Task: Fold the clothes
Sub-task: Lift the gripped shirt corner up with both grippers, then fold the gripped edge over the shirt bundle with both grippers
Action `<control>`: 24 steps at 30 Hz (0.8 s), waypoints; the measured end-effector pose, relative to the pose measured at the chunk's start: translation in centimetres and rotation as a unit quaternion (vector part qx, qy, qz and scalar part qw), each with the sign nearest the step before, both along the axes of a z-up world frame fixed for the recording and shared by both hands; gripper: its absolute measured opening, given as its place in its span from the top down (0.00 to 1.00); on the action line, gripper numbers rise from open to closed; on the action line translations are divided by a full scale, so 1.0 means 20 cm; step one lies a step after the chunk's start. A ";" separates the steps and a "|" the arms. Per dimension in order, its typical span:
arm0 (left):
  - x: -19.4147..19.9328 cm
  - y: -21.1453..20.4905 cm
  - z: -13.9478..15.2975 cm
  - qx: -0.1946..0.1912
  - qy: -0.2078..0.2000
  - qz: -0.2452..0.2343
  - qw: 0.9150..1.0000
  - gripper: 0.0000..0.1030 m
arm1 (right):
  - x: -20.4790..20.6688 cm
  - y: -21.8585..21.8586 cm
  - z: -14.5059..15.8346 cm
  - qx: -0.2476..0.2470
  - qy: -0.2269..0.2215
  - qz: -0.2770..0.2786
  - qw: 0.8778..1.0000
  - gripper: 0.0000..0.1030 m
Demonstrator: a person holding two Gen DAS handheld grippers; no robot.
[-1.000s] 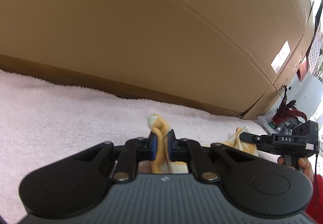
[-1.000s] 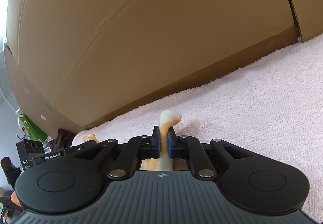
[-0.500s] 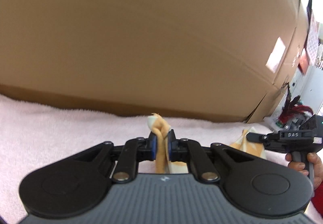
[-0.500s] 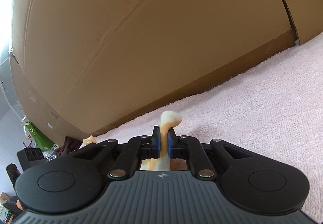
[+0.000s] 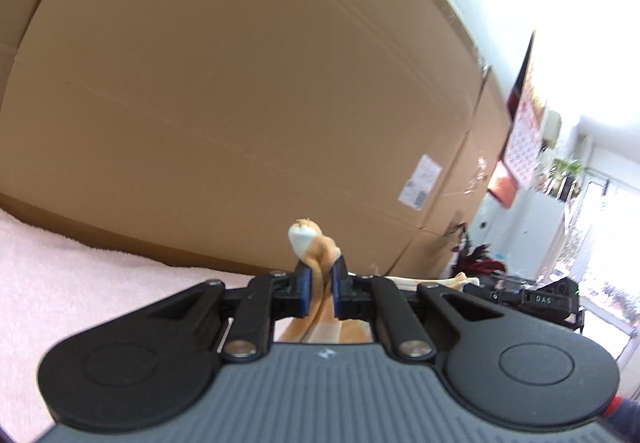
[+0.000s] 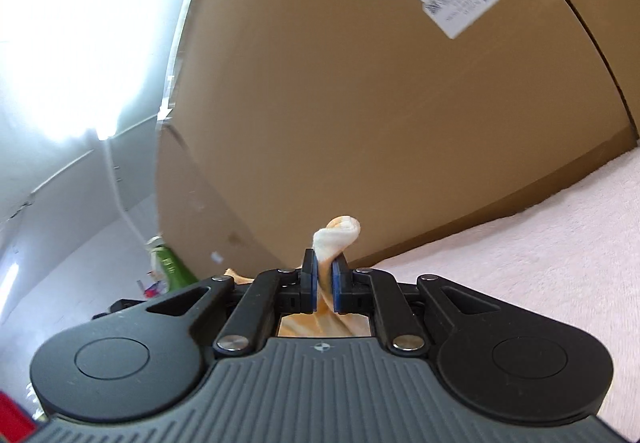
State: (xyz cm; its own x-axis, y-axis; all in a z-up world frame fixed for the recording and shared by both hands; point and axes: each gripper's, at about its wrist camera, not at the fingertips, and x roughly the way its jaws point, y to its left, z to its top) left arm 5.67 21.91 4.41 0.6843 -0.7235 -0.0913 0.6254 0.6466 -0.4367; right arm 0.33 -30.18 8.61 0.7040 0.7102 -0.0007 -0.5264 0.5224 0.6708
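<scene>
My left gripper [image 5: 319,293] has its jaws pinching a bunched fold of the orange-and-cream garment [image 5: 314,243], its tip poking up between the blue pads. My right gripper [image 6: 324,289] nips another twisted cream corner. The cloth hangs below both, above the pink towel [image 6: 540,255], before a cardboard box [image 5: 240,103].

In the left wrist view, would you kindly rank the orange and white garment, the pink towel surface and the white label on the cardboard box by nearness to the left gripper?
1. Orange and white garment, clamped in the left gripper.
2. Pink towel surface, below left.
3. White label on the cardboard box, far right.
</scene>
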 end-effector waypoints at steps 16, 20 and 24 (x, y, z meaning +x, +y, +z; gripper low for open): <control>-0.47 0.07 -0.13 0.087 -0.025 -0.062 0.994 0.95 | -0.40 0.10 0.04 -0.160 -0.034 0.091 0.982 0.92; -0.49 0.00 -0.18 0.146 -0.027 -0.064 0.987 0.94 | -0.41 0.18 0.03 -0.234 -0.041 0.080 0.968 0.92; -0.49 -0.08 -0.23 0.206 -0.035 -0.058 0.976 0.90 | -0.43 0.27 0.03 -0.307 -0.049 0.069 0.948 0.92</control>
